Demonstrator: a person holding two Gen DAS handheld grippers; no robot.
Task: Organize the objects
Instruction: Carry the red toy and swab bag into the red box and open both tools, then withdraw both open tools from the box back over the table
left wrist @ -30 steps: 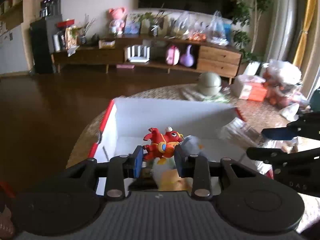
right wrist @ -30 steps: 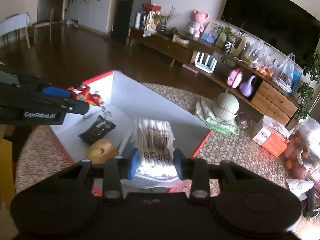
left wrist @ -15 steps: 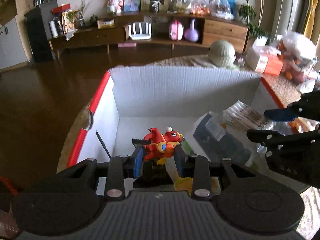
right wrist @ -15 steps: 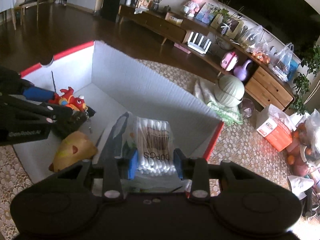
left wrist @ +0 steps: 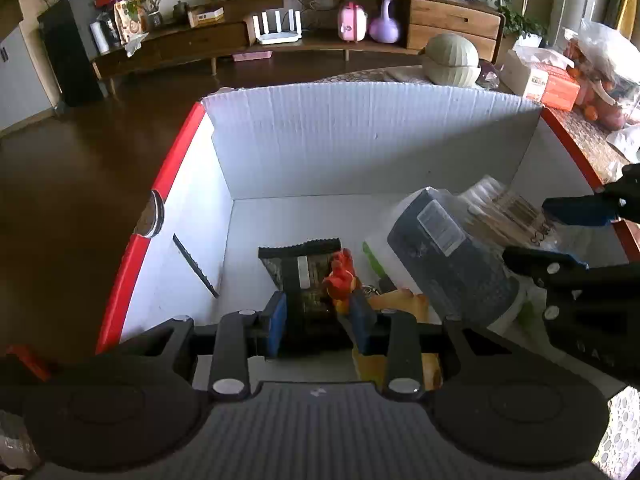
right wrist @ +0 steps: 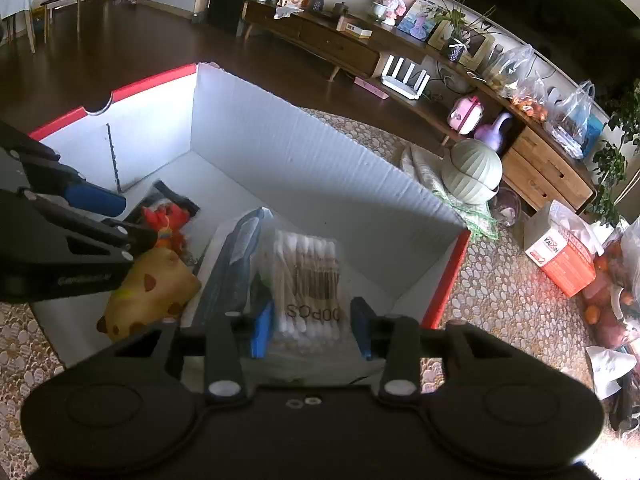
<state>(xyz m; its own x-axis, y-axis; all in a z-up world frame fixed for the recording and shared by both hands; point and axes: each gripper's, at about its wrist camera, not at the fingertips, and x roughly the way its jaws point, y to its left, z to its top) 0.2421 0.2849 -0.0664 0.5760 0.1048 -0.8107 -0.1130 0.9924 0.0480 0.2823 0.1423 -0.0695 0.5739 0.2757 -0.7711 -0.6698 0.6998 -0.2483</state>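
Note:
A white cardboard box with a red rim (left wrist: pixel 360 140) stands open on the patterned tablecloth. My left gripper (left wrist: pixel 319 320) is open low inside it. The small red dragon toy (left wrist: pixel 340 276) lies just past its fingertips on a black packet (left wrist: pixel 298 264), leaning at the right finger. My right gripper (right wrist: pixel 312 328) is open around a clear bag of cotton swabs (right wrist: pixel 308 280), which rests in the box with a small gap at the right pad. Beside the bag lie a dark blue pouch (right wrist: pixel 236 272) and a yellow spotted toy (right wrist: pixel 152 288).
Outside the box on the patterned tablecloth (right wrist: pixel 480 280) are a pale green round lidded pot (left wrist: pixel 452 60), an orange and white carton (right wrist: pixel 560 256) and bags of fruit. A long wooden sideboard (left wrist: pixel 280 36) stands across the dark floor.
Both grippers dropped down into the box. The left one let go of the red dragon toy, which tipped onto the black packet. The right fingers spread off the cotton swab bag.

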